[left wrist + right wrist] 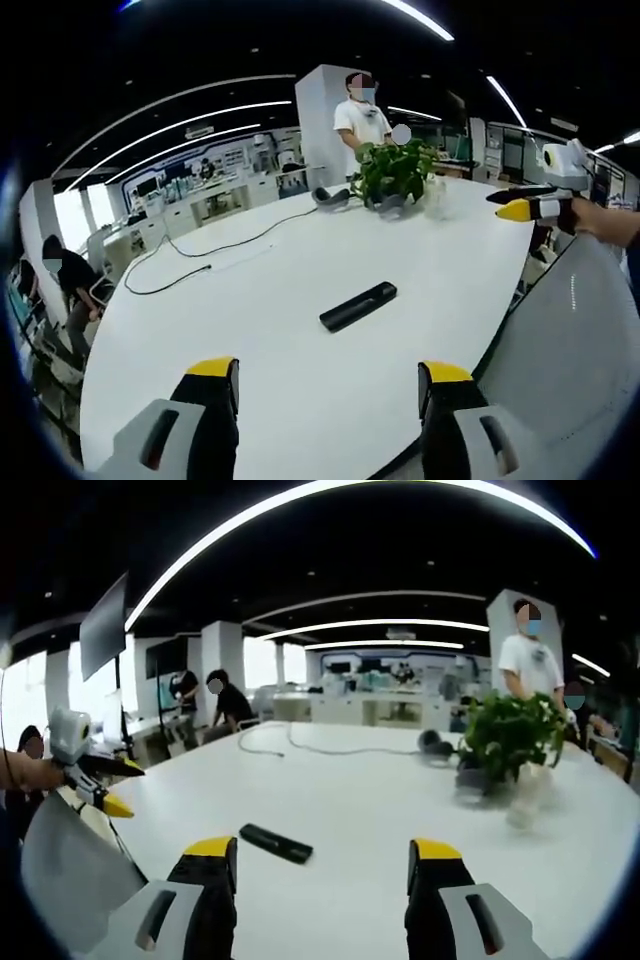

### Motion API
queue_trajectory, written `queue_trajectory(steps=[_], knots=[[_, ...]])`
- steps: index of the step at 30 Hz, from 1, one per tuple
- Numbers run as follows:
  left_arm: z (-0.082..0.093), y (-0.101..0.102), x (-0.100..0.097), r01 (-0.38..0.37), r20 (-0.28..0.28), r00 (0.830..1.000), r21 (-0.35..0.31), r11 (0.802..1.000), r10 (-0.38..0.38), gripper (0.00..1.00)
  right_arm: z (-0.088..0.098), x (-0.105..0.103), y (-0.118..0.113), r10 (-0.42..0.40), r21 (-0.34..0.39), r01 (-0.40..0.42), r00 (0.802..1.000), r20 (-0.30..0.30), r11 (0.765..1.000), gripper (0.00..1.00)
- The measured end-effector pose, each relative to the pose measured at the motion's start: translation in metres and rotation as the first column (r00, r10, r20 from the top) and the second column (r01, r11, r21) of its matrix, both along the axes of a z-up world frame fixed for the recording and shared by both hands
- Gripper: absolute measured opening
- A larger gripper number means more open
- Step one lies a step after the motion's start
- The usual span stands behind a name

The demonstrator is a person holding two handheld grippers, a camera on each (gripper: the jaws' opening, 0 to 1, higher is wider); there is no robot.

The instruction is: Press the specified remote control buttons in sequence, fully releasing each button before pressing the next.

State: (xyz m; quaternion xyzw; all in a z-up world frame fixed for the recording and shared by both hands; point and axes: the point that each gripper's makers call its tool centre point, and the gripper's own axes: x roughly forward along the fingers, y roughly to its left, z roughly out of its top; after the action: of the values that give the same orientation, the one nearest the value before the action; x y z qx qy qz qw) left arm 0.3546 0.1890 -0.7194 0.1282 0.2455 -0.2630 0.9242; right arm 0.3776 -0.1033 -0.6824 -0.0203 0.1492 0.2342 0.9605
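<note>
Large white oval table [300, 290], smooth matte top. Slim black rectangular remote control [358, 305] lies flat near the table's middle. Leafy green potted plant [393, 172] stands toward the far end; thin black cable [200, 250] trails across the surface beside it.

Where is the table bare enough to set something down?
Bare white table surrounds the remote control, widest between it and the left tongs. The far end is crowded: potted plant, headphones and black cable.
</note>
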Motion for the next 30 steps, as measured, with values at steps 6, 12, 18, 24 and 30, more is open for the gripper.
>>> queue_trajectory(steps=[6, 12, 18, 24, 30], knots=[[0.0, -0.015, 0.006, 0.042, -0.013, 0.999, -0.006, 0.999, -0.042, 0.76, 0.0, 0.0, -0.001, -0.002, 0.003, 0.002, 1.0, 0.0, 1.0, 0.67], [-0.002, -0.024, 0.005, 0.06, -0.024, 0.998, -0.016, 0.998, -0.06, 0.77, 0.0, 0.0, -0.002, -0.004, 0.001, 0.004, 1.0, 0.001, 1.0, 0.67], [-0.002, -0.029, 0.006, 0.074, -0.019, 0.997, -0.009, 0.997, -0.074, 0.77, 0.0, 0.0, -0.001, 0.0, -0.001, 0.0, 1.0, 0.002, 1.0, 0.67], [0.0, -0.038, 0.011, 0.095, -0.013, 0.995, -0.005, 0.995, -0.095, 0.77, 0.0, 0.0, -0.002, -0.003, 0.001, 0.003, 1.0, 0.004, 1.0, 0.67], [0.0, -0.048, 0.016, 0.117, -0.011, 0.993, -0.004, 0.993, -0.117, 0.77, 0.0, 0.0, -0.001, -0.002, -0.003, 0.002, 1.0, 0.004, 1.0, 0.66]])
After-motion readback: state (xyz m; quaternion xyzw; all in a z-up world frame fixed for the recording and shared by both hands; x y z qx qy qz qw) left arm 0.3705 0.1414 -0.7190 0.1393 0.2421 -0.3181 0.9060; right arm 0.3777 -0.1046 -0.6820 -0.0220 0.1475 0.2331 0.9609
